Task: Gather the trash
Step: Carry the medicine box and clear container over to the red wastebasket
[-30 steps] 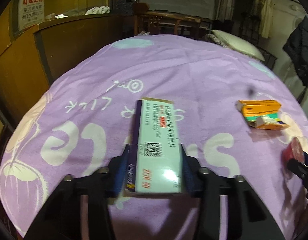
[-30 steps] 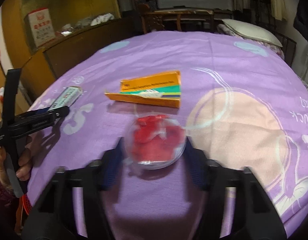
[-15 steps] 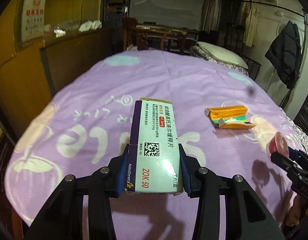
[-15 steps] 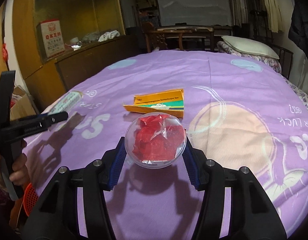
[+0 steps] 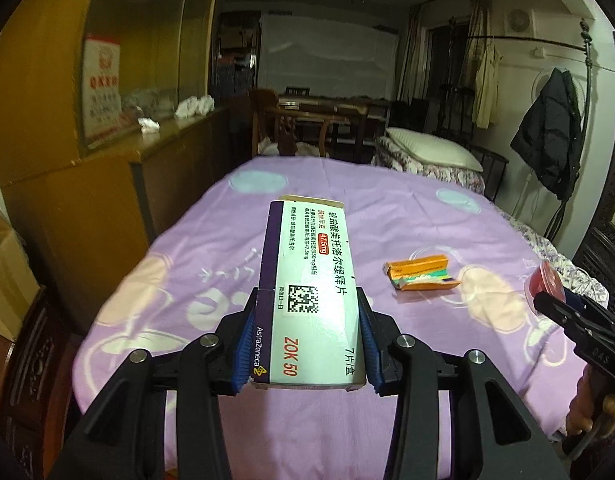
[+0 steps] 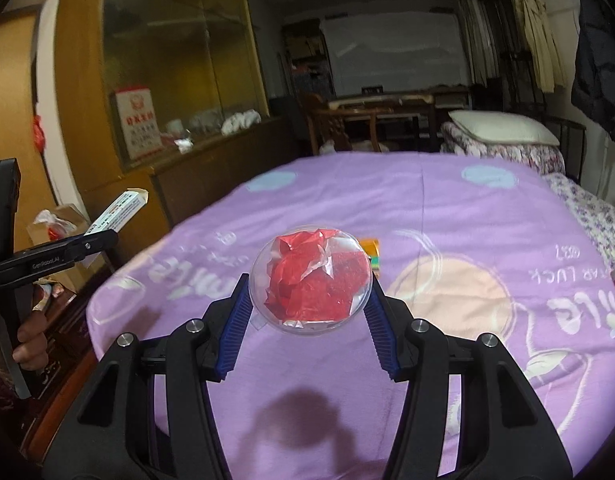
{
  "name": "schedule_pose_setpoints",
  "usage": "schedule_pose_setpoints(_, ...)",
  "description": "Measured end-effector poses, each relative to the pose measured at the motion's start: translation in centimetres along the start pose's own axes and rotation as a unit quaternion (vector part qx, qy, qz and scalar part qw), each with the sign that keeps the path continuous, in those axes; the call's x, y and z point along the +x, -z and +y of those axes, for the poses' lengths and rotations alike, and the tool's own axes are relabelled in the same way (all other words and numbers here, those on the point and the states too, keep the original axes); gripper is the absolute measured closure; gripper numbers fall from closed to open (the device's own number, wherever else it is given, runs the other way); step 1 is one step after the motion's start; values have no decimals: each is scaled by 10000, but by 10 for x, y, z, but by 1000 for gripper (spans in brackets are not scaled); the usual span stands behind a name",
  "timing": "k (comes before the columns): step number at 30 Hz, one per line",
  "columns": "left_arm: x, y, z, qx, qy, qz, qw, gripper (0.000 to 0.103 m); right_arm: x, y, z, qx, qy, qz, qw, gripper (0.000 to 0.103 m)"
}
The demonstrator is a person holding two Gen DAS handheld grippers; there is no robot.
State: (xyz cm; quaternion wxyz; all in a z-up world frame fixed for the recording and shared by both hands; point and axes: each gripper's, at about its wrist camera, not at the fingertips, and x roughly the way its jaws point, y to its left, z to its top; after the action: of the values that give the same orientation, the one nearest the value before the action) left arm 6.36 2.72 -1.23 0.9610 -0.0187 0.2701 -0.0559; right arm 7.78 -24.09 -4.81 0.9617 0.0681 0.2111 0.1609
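The left gripper is clamped on the white medicine box, blue pads pressed to both long sides, the box jutting forward past the fingertips and clear above the purple bedspread; over on the other side the right gripper is squeezed onto the clear round container with crumpled red wrapping inside (you can see right through the lid), and that too hangs in the air above the cover; the orange box lies alone on the bedspread, torn open, well apart from both tools. Compared with a second ago, both grippers are higher and tipped up more toward the room; the bed has dropped away beneath them, the far wall and hanging coats now fill the top of each view; neither grip has altered.
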Motion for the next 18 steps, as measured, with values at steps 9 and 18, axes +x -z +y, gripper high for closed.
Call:
schedule_pose_setpoints(9, -85, 6, 23, 119, -274, -237, 9993, 59, -39, -18, 45, -145, -556, -321, 9978, 49)
schedule_pose_setpoints(18, -139, 49, 104, -412, -802, 15, 9959, 59, -45, -20, 109, -544, -1102, -141, 9923, 49)
